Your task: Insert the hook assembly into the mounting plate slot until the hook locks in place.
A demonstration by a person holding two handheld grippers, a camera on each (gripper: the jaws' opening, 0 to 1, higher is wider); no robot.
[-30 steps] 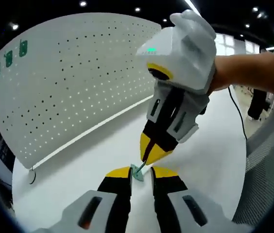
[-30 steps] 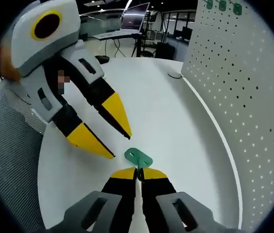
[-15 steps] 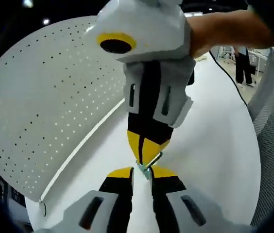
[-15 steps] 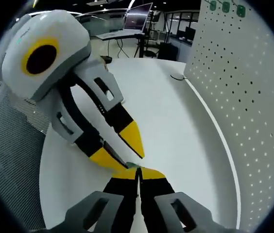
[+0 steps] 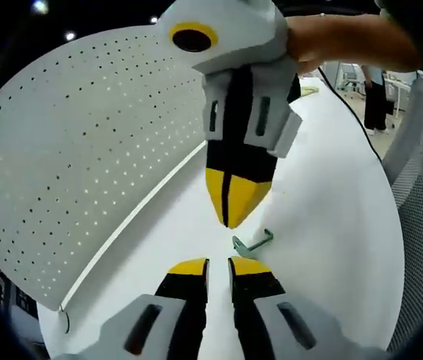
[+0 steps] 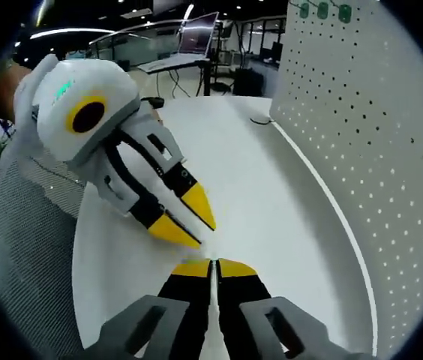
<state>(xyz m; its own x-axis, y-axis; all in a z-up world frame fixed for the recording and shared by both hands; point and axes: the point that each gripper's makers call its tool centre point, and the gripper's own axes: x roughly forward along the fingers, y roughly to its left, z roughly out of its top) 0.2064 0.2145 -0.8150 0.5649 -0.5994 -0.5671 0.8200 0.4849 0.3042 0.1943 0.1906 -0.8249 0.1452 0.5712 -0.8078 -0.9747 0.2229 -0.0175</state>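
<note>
Half a second ago the two grippers met tip to tip over the small green hook piece; now they have drawn apart, and the small green metal hook assembly (image 5: 253, 241) lies loose on the white counter (image 5: 331, 217), just beyond the left gripper (image 5: 218, 264) and just below the tip of the right gripper (image 5: 229, 223) in the left gripper view. Neither gripper has hold of it. The right gripper's yellow-tipped jaws are pressed together with only a hairline seam between them, holding nothing, as the right gripper view (image 6: 212, 264) also shows. The left gripper's jaws stand a narrow gap apart with nothing between them; in the right gripper view the left gripper (image 6: 198, 226) hangs over the counter with its tips close together. The hook rests out on the counter surface, well apart from the white perforated pegboard panel (image 5: 84, 157) that stands along the counter's far edge. I judge that the hook has been let go or dropped during a hand-over, so the insertion has not begun: the piece must be picked up again and carried to the pegboard. Lying flat and thin on the counter, it may be awkward to pinch cleanly.
</note>
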